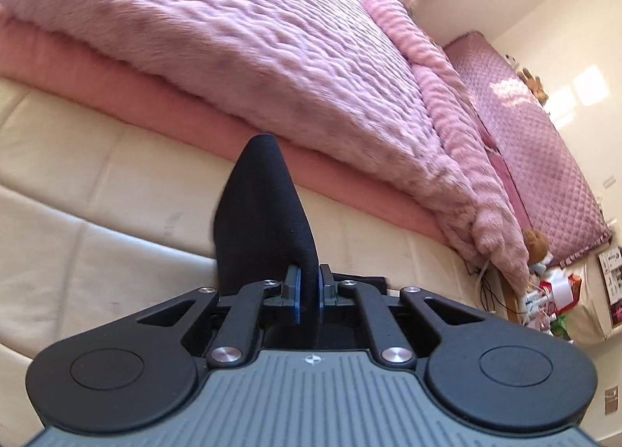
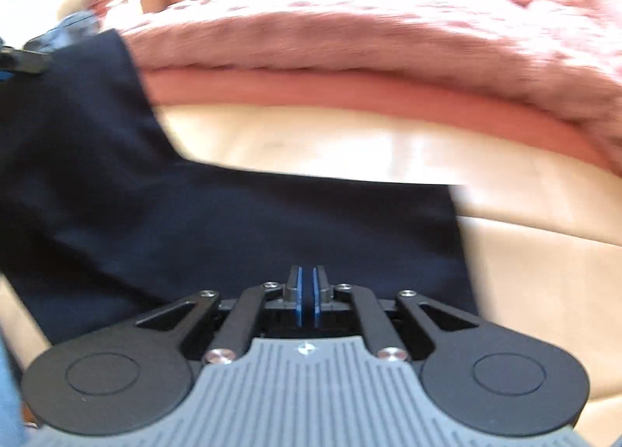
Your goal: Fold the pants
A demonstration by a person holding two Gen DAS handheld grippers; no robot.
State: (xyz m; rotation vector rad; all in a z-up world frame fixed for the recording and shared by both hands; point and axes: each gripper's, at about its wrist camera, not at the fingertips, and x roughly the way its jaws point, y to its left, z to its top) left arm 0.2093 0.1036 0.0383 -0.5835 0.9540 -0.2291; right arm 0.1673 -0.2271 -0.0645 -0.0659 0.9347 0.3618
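The pants are dark navy and lie across a cream padded surface in the right wrist view. Their left part rises toward the upper left. My right gripper hovers over the flat part with its blue pads a narrow slit apart, and no cloth stands up between them. In the left wrist view my left gripper is shut on a fold of the pants, which sticks up from between the pads as a dark peak above the cream padded surface.
A fluffy pink blanket over a salmon sheet lies just beyond the pants. A quilted purple headboard stands at the right with soft toys and cartons below it. Blue cloth shows at the upper left.
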